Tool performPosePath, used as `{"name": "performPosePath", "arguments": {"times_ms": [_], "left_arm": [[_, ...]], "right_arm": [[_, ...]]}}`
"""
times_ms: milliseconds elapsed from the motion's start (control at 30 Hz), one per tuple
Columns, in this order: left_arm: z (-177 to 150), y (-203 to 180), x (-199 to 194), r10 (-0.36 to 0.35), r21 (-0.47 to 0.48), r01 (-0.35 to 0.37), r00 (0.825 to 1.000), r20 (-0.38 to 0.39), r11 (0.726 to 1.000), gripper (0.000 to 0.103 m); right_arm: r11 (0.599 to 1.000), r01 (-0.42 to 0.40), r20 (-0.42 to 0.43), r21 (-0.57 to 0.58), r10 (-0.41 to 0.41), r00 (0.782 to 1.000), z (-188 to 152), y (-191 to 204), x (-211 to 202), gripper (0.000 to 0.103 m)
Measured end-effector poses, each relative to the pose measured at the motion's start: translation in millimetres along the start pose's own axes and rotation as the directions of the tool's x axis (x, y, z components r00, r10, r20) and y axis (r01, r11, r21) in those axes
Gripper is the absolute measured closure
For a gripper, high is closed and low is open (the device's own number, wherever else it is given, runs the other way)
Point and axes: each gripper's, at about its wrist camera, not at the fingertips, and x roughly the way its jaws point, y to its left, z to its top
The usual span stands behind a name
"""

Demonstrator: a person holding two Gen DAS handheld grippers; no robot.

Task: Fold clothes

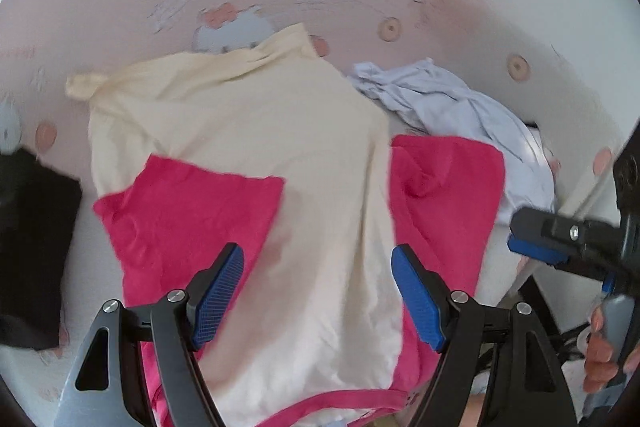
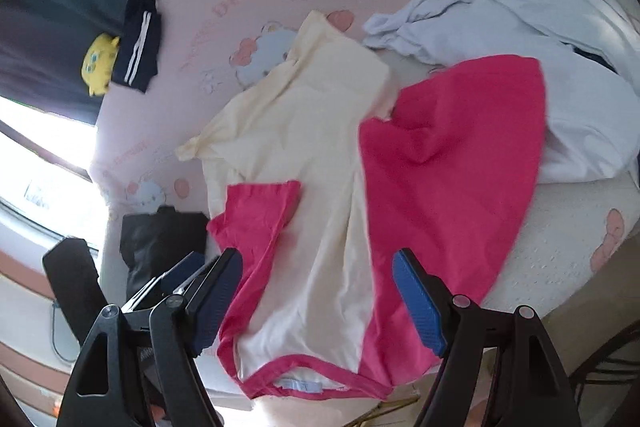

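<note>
My view's smeary: pink-and-cream shirt [image 1: 312, 163] hem cut off at the near edge, pale laundry heap [image 2: 520, 39] runs off right.

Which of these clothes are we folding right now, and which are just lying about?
In hand:
cream and pink shirt, spread flat
left gripper and right gripper, both open and empty

Lying about:
pale blue heap
navy striped shorts
black garment
yellow toy
</note>
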Motion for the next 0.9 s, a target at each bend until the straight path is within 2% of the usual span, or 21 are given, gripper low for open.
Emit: {"name": "performPosePath", "arguments": {"times_ms": [67, 167, 333, 533, 633, 667, 767, 900], "left_arm": [[1.9, -12.5, 1.5, 0.017, 0.048, -0.017, 1.0, 0.0, 0.999, 0.028], [2.4, -29.6, 6.2, 0.048, 0.126, -0.047, 0.999, -0.004, 0.991, 0.028], [0.1, -57.2, 24.8, 0.116, 0.265, -0.108, 0.993, -0.018, 0.958, 0.028], [-4.1, -75.2, 50.3, 0.103, 0.295, -0.067, 0.989, -0.107, 0.953, 0.028], [-11.5, -89.6, 59.5, 0.083, 0.34, -0.025, 0.984, -0.156, 0.94, 0.028], [-14.7, -94.6, 61.5, 0.081, 0.358, -0.018, 0.983, -0.163, 0.933, 0.028], [-25.2, -108.6, 67.7, 0.095, 0.409, -0.015, 0.98, -0.177, 0.912, 0.028], [-31.1, -119.0, 70.0, 0.125, 0.452, -0.046, 0.981, -0.146, 0.891, 0.028]], "right_arm": [[0.999, -0.027, 0.005, 0.021, 0.027, 1.0, -0.1, -7.7, -5.7, 0.026], [0.999, -0.016, 0.024, 0.032, 0.015, 1.0, 1.1, -21.8, -15.9, 0.026], [0.992, -0.031, 0.024, 0.126, 0.028, 0.999, 3.8, -55.7, -17.9, 0.026], [0.971, -0.037, 0.001, 0.235, 0.038, 0.999, -3.1, -100.1, -15.9, 0.026], [0.963, -0.002, -0.031, 0.269, 0.011, 0.999, -7.9, -117.5, -9.8, 0.026], [0.958, -0.004, -0.032, 0.286, 0.014, 0.999, -9.1, -122.1, -7.7, 0.026], [0.928, -0.084, -0.027, 0.364, 0.101, 0.995, -12.6, -135.6, 7.8, 0.026], [0.905, -0.084, -0.069, 0.416, 0.123, 0.99, -18.6, -147.7, 27.0, 0.026]]}}
